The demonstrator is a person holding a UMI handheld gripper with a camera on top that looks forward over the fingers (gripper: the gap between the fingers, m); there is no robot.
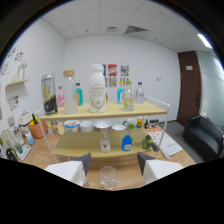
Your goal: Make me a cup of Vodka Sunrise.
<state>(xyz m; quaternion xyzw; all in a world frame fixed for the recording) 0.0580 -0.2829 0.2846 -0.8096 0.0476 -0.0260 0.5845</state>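
Observation:
My gripper point(111, 161) is open, its two dark fingertips point(82, 161) set wide apart with white pads below them. A clear empty glass point(108, 176) stands on the wooden surface between the fingers, with gaps at both sides. Beyond it is a two-tier wooden shelf point(112, 113). Its top tier holds a dark can-like bottle point(48, 94), a clear tall bottle point(70, 92), a large white bottle point(97, 88), a pale liquid bottle point(128, 97) and several smaller bottles behind.
The lower tier point(85, 146) carries bowls point(102, 125), a small red-labelled bottle point(105, 144) and a blue bottle point(127, 143). A dark sofa point(202, 135) and brown door point(188, 82) are to the right. A wall shelf point(15, 84) and clutter are at left.

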